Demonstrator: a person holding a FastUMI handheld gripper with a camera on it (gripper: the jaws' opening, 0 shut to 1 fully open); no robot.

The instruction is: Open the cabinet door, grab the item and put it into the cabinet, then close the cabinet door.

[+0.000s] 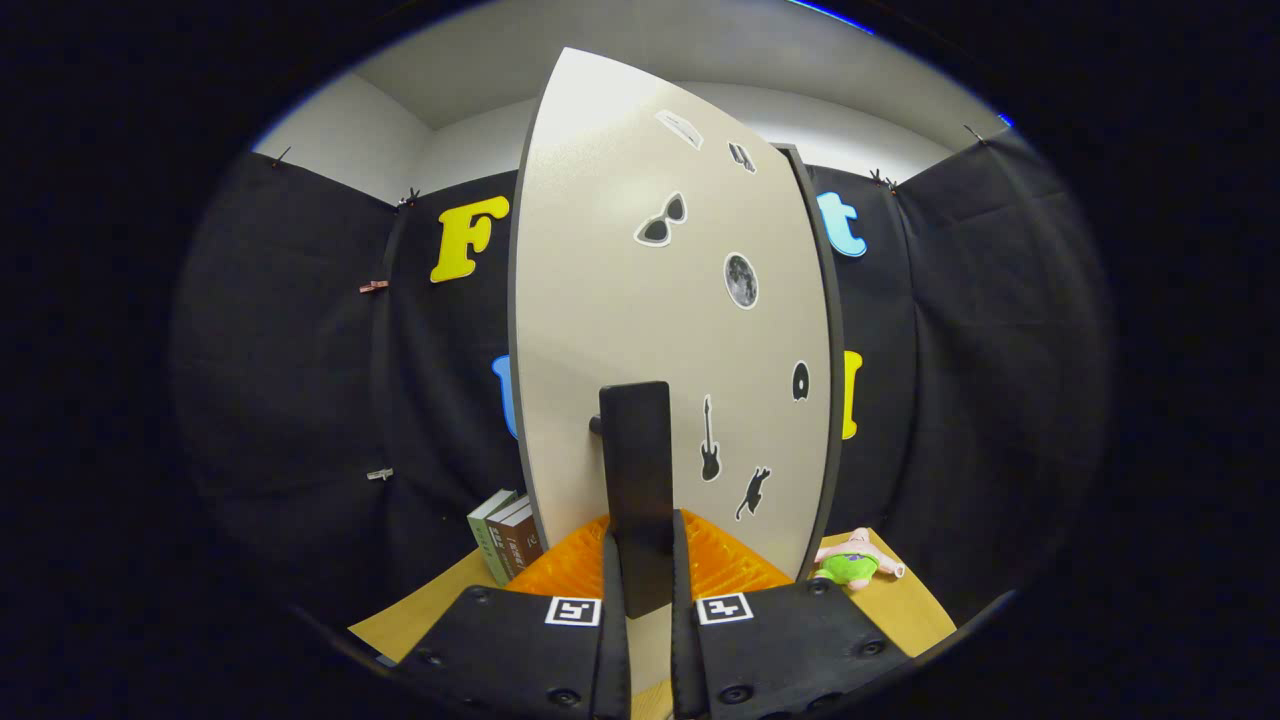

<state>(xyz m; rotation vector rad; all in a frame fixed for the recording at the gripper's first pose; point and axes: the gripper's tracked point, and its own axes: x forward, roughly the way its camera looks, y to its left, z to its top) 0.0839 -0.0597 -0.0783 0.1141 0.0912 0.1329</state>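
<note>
We had the gripper (pixel 640 560) pinching the dark upright handle (pixel 636 480) of the cabinet door (pixel 620 300), one finger pressed to each side of the bar, low on its length. The door face, pale with small stickers, stood right ahead of the fingers and looked partly swung, since its dark edge showed on the right side. We judged this as the door-swinging step; open or close we could not tell for sure.

The item, a small plush toy (pixel 855 565) in pink and green, lay on the wooden table (pixel 905 610) just beyond the door's right edge, apart from the fingers. Some books (pixel 505 540) stood at the door's left foot.

To do this step well we figured: hold the pinch firm on the handle, move along the hinge's arc rather than straight back, and let the wrist turn with the door so the bar did not twist out of the pads. Keep the swing slow near the plush toy, so the door edge did not clip it.
</note>
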